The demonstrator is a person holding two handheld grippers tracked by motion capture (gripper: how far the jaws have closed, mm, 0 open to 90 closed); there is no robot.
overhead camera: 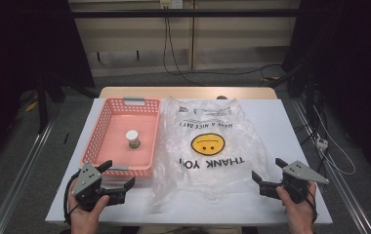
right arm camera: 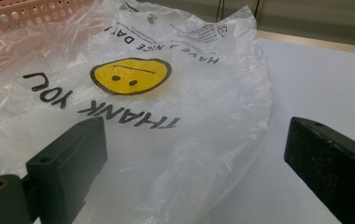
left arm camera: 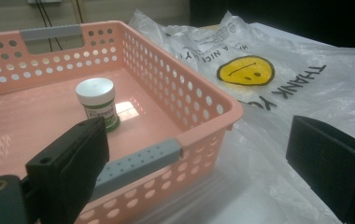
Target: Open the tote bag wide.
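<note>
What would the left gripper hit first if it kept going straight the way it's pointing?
Most likely the near wall of the pink basket. The left gripper sits open just in front of it, aimed at its near right corner, beside the plastic bag. The jar stands farther in; depth is hard to judge.

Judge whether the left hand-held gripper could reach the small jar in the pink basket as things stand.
Probably yes: the left hand-held gripper is open beside the pink basket, whose top is uncovered, and the small jar stands alone inside.
</note>
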